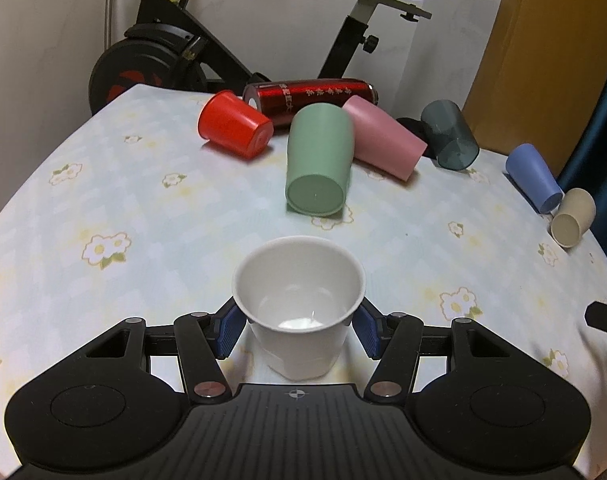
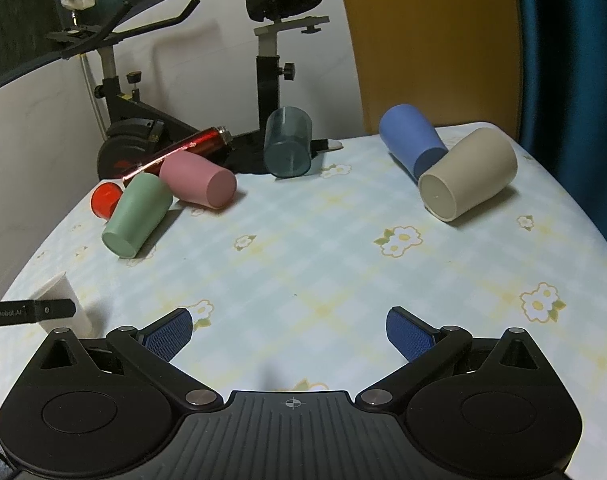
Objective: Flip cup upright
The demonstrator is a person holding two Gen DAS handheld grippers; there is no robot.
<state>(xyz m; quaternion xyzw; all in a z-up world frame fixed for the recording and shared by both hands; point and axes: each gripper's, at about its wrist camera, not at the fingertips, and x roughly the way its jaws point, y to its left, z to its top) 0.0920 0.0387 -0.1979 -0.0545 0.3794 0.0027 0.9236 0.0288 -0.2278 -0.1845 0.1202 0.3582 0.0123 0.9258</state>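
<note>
Left wrist view: white cup [image 1: 299,312] upright on the flowered tablecloth [image 1: 103,216], mouth up, clamped between the blue pads [image 1: 229,330] of the left gripper [image 1: 298,330]. Beyond, on their sides: green cup [image 1: 317,160], pink cup [image 1: 383,138], red cup [image 1: 233,126], red bottle [image 1: 311,98]. Right wrist view: right gripper [image 2: 289,334] spread wide, holding nothing, over bare cloth.

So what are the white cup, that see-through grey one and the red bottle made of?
White cup: probably glossy plastic, possibly ceramic; its inside shines. Grey cup: tinted clear plastic, likely, since its base shows through the wall. Red bottle: apparently lacquered metal, with streaky highlights and printed characters.
</note>
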